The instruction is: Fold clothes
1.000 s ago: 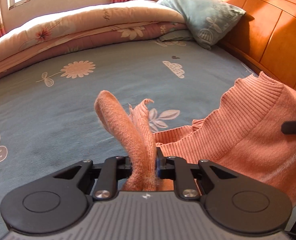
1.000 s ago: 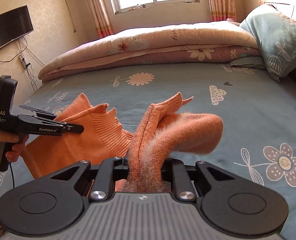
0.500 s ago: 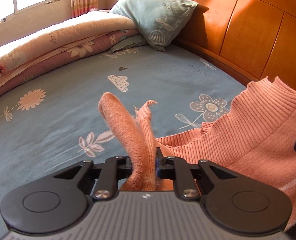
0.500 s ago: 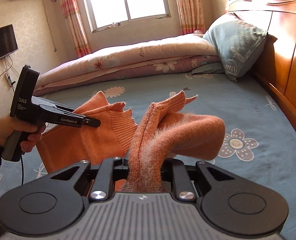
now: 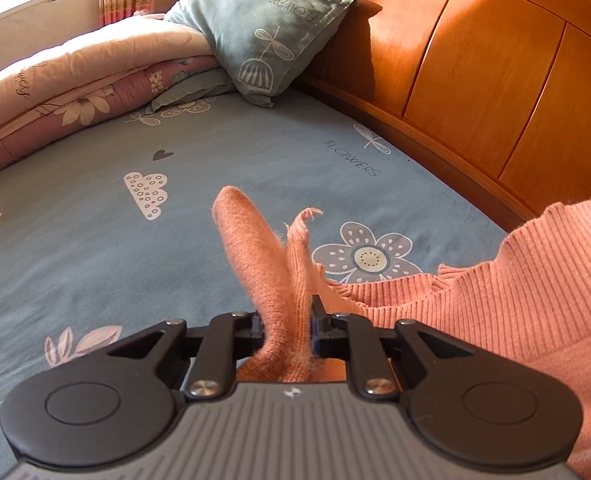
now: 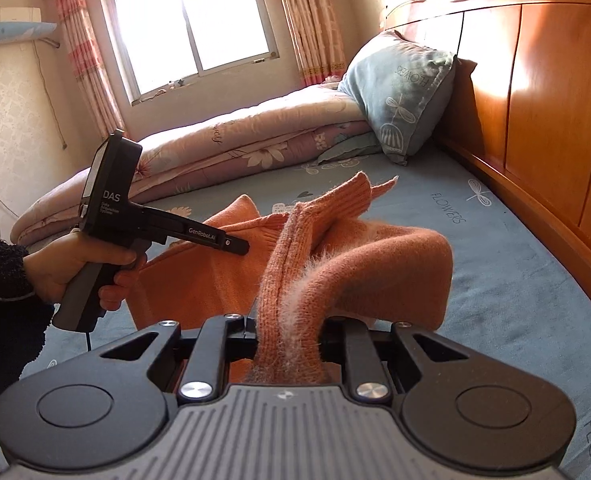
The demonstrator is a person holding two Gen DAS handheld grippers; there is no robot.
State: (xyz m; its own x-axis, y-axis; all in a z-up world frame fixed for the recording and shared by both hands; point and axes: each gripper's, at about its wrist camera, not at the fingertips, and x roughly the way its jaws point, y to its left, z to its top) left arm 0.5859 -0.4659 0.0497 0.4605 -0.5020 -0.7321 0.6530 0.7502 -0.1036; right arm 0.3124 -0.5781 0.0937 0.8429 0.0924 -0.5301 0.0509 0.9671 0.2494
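Note:
An orange knitted sweater [image 5: 515, 312] hangs in the air above the bed, held at two places. My left gripper [image 5: 287, 332] is shut on a bunched edge of it, and a fold of knit sticks up between its fingers. My right gripper [image 6: 287, 340] is shut on another bunched part of the sweater [image 6: 335, 264], whose fuzzy inside shows. In the right wrist view the left gripper [image 6: 235, 245] appears at the left, held in a person's hand [image 6: 79, 268], with the sweater stretched between the two grippers.
The bed has a grey-blue flowered sheet [image 5: 95, 240]. A wooden headboard [image 5: 495, 60] runs along the right. A grey-blue pillow [image 6: 403, 88] leans on it, beside a folded pink quilt [image 6: 235, 140]. A window [image 6: 191, 20] with curtains is behind.
Both grippers have swung toward the headboard with the sweater still held. The pillow and headboard now fill more of both views, and the left gripper has come closer in the right wrist view.

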